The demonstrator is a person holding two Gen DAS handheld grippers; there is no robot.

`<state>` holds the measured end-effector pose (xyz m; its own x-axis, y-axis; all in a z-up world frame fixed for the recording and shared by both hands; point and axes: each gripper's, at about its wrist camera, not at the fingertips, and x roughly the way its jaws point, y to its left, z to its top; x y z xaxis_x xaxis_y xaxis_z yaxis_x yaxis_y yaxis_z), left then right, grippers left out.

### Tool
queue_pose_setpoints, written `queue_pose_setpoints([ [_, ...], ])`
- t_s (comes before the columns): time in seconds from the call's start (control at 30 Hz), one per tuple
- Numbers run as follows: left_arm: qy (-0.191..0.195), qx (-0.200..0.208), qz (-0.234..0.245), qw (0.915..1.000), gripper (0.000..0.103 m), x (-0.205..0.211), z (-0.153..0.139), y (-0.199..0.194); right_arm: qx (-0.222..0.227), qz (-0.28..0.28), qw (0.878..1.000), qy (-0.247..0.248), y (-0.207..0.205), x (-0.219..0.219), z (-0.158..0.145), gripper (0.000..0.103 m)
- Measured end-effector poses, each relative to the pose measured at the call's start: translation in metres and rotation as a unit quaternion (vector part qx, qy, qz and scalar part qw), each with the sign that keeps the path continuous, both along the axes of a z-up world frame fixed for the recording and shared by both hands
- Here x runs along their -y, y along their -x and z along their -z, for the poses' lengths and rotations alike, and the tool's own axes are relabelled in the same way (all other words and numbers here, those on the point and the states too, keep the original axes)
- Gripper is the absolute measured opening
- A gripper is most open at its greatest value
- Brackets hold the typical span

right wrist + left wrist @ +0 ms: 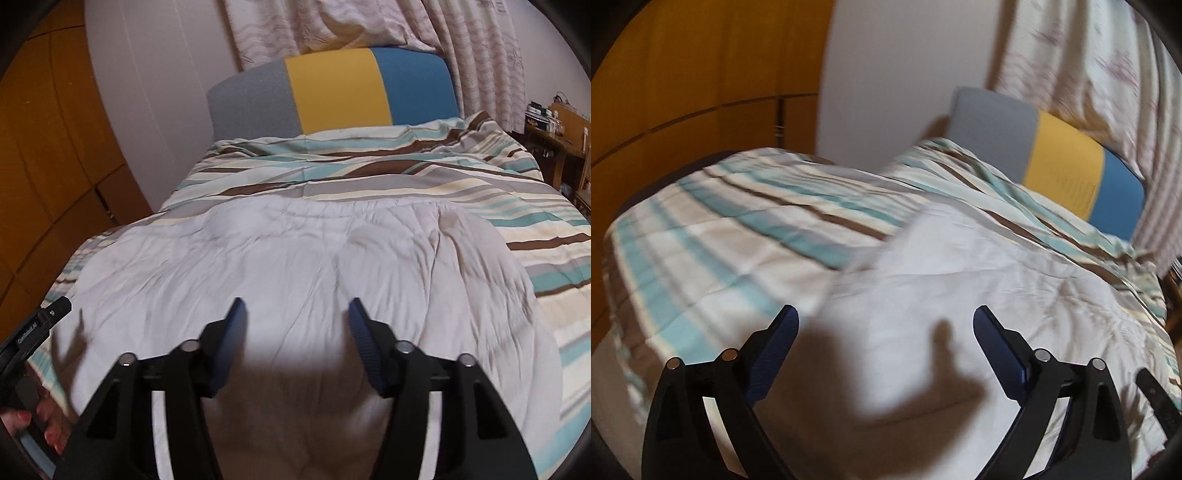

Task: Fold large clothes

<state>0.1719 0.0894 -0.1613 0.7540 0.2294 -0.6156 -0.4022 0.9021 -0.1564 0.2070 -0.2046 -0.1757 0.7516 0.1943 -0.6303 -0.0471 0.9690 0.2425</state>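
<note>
striped bedding [369,173] lies under a rumpled, quilted white garment [295,258]; my left gripper [886,317] and right gripper [295,310] hang released, gripping nothing.

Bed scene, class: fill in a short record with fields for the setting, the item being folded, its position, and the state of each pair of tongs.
setting: bed with striped cover, headboard in grey, yellow and blue, curtain behind
item: white quilt, creased
position: lying on the striped cover, near end of bed
left tongs: open, nothing between them
right tongs: open, above the quilt, gripping nothing
</note>
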Motion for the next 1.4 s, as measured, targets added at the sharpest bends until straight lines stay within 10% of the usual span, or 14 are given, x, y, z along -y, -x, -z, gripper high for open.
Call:
queue_pose_setpoints([
  [0.23, 0.058, -0.008, -0.052, 0.9969, 0.094, -0.049, 0.019, 0.055, 0.013, -0.047, 0.999, -0.015, 0.048, -0.028, 0.005, 0.017],
  [0.93, 0.245, 0.035, 0.052, 0.9675, 0.087, -0.018, 0.068, 0.047, -0.025, -0.085, 0.994, 0.066, 0.043, -0.062, 0.068, 0.012],
  [1.4, 0.283, 0.067, 0.014, 0.9566, 0.030, -0.019, 0.066, 0.043, -0.022, -0.078, 0.995, 0.054, 0.046, -0.061, 0.068, 0.012],
])
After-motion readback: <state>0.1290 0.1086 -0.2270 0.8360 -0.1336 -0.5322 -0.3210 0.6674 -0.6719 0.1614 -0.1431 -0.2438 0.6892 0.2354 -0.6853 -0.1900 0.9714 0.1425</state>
